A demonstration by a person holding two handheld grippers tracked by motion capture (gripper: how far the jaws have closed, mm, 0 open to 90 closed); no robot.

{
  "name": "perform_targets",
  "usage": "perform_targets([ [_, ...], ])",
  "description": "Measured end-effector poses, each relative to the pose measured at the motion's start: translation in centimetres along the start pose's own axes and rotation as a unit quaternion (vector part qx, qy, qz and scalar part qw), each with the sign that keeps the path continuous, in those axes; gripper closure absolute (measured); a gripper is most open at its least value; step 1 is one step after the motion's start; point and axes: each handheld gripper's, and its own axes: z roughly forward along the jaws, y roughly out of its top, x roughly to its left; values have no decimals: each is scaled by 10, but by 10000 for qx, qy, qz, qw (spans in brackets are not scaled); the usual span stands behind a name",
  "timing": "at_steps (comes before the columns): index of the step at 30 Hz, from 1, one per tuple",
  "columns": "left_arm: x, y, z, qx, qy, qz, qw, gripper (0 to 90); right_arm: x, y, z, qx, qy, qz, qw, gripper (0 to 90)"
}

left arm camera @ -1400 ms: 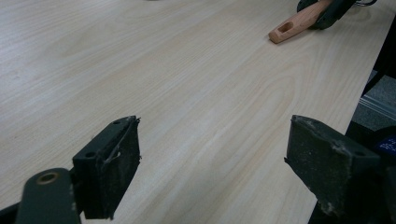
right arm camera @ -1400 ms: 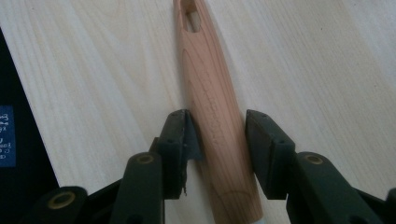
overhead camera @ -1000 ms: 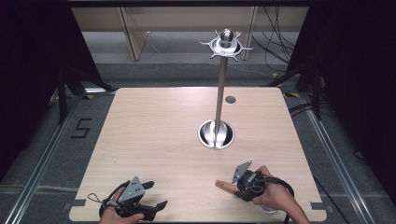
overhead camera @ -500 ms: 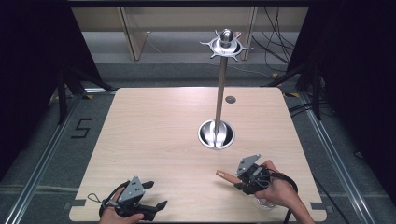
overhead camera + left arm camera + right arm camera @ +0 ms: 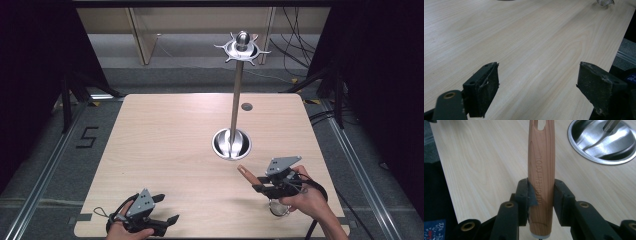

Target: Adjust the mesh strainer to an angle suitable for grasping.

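My right gripper [image 5: 258, 181] [image 5: 541, 185] is shut on the wooden handle [image 5: 541, 157] of a utensil, at the near right of the table. The handle has stamped lettering and a slot near its far end, and its tip [image 5: 244, 171] points left toward the stand. Under the hand shows the utensil's shiny rounded end [image 5: 278, 208], seen far off in the left gripper view as a shiny rounded end [image 5: 604, 2]. A metal stand rises from a round base [image 5: 231, 145] [image 5: 604, 142], its pole topped by a ring of hooks [image 5: 242, 47]. My left gripper [image 5: 167, 210] [image 5: 537, 75] rests open at the near left corner, nothing between its pads.
The light wooden table [image 5: 170, 145] has a small dark hole [image 5: 246, 106] near its far right edge. Dark curtains and metal floor rails flank both sides. Cables lie on the floor at the far right.
The right gripper has risen and shifted a little to the right, with the wooden handle still clamped in it. The left gripper has stayed where it was.
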Motion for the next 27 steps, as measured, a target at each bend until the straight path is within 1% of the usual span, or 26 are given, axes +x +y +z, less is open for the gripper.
perform_targets([
  [1,1,0,0,0,-3,49,10000,168,0,0,0,-78,-44,46,9999,692],
  [2,1,0,0,25,1,49,10000,168,0,1,-1,-132,3,63,9999,692],
  [3,0,0,0,-18,-13,-33,10000,168,-1,2,-4,-103,76,15,9999,692],
  [4,0,0,0,-23,-8,-36,10000,168,-1,2,-4,-240,73,85,9997,693],
  [5,0,0,0,-5,4,38,10000,168,-1,3,-6,-315,74,112,9994,693],
  [6,0,0,0,0,-3,44,10000,168,-2,4,-8,-309,108,110,9994,693],
  [7,0,0,0,-23,-3,4,10000,168,-3,5,-11,-361,107,104,9992,694],
  [8,0,0,0,-16,-9,-34,10000,168,-4,5,-13,-439,158,168,9988,694],
  [9,0,0,0,-36,3,-41,10000,168,-5,6,-15,-480,173,156,9986,694],
  [10,1,0,-1,25,11,49,10000,168,-6,8,-17,-546,195,165,9982,695],
  [11,-1,0,0,-29,1,-88,10000,168,-6,9,-20,-622,159,164,9978,695],
  [12,1,-1,0,90,74,-53,9999,169,-7,10,-22,-689,173,191,9973,695],
  [13,1,-1,1,-64,21,-48,10000,168,-6,11,-24,-737,181,283,9967,695],
  [15,1,-1,1,-18,36,-6,10000,168,-9,14,-28,-838,144,226,9961,695],
  [16,1,0,0,23,26,22,10000,168,-11,16,-29,-937,125,154,9954,696],
  [17,4,0,-1,39,60,169,9998,168,-13,17,-30,-993,73,101,9950,696],
  [18,1,-1,0,-83,40,-32,10000,169,-12,19,-33,-952,67,336,9949,696],
  [19,1,-1,0,-89,49,-19,9999,168,-12,20,-34,-986,36,361,9945,696],
  [20,0,-1,1,-115,28,-58,9999,168,-17,23,-34,-1126,-24,192,9935,697],
  [21,1,-1,0,-78,7,-53,10000,168,-17,25,-36,-1126,-37,280,9932,697],
  [22,1,-1,1,-82,9,-62,9999,168,-18,27,-36,-1197,-51,239,9925,697],
  [23,0,-1,1,-84,9,-64,9999,168,-18,30,-38,-1219,-83,309,9920,697],
  [24,0,-1,1,-87,10,-57,9999,168,-19,33,-39,-1277,-126,298,9913,697],
  [25,3,0,0,13,46,89,9999,168,-20,36,-40,-1319,-95,295,9908,697],
  [26,0,-1,1,-74,10,-94,9999,168,-22,39,-41,-1415,-154,295,9894,697],
  [27,0,-1,1,-63,18,-145,9999,168,-22,42,-42,-1458,-151,373,9885,697],
])
